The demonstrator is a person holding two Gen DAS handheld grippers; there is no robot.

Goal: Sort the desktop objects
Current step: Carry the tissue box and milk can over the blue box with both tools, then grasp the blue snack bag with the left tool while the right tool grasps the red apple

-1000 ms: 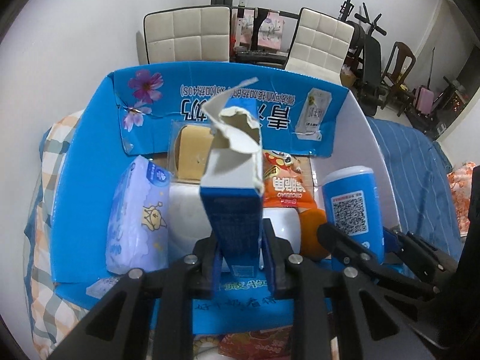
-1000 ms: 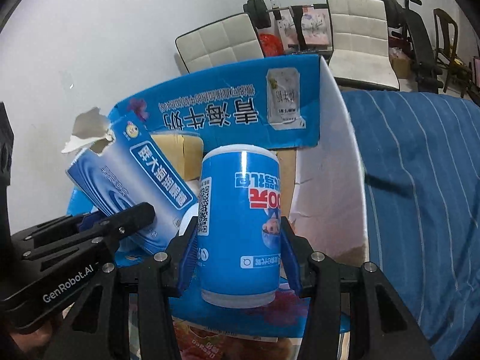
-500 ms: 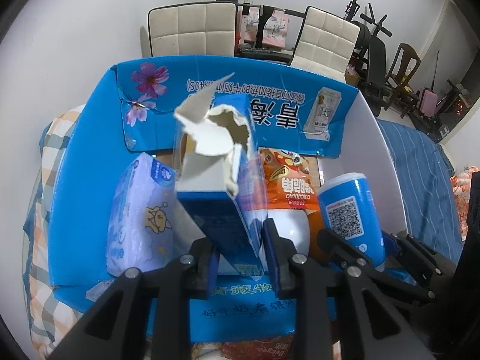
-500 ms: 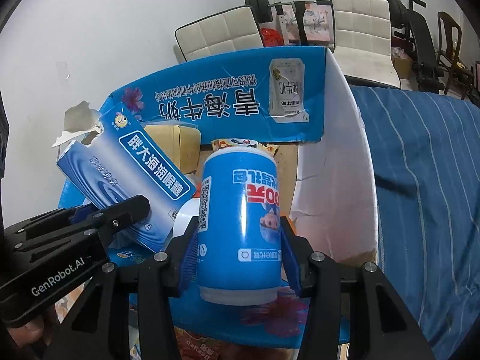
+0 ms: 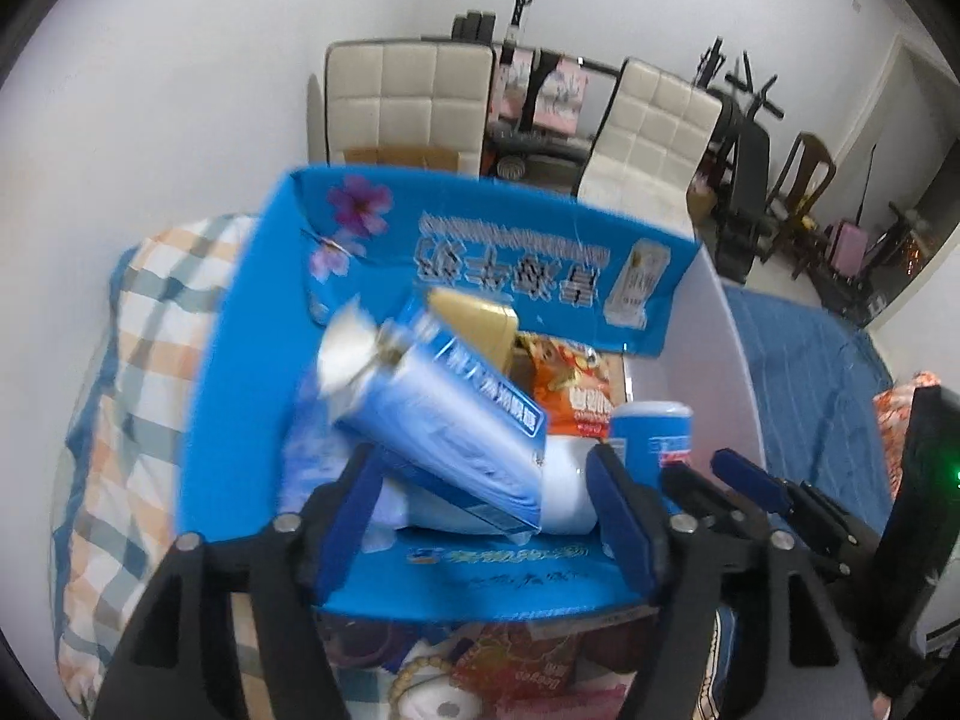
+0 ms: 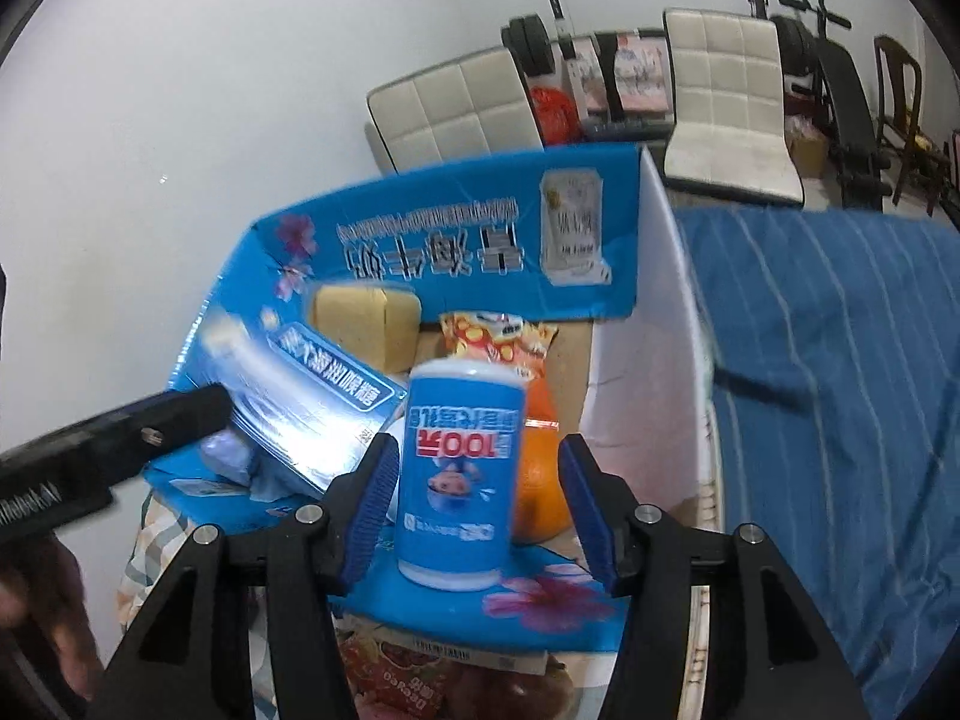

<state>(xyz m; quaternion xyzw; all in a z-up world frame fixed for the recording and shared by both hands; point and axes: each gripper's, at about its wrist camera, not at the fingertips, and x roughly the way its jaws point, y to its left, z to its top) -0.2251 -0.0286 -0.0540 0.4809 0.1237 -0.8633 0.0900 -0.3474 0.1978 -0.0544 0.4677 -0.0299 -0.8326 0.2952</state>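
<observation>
You face a white wall with two cream quilted chairs [image 5: 408,102] and gym gear far right. A blue striped bedsheet [image 6: 840,360] lies right of the big blue cardboard box [image 5: 240,360]. The blurred, torn blue rectangular carton [image 5: 438,426] has tipped left inside it, between your left gripper [image 5: 480,510]'s jaws, which have just been opening. Your right gripper [image 6: 480,504]'s jaws have also been opening: one blue cylindrical can [image 6: 459,468] stands free between them at the box's near right.
</observation>
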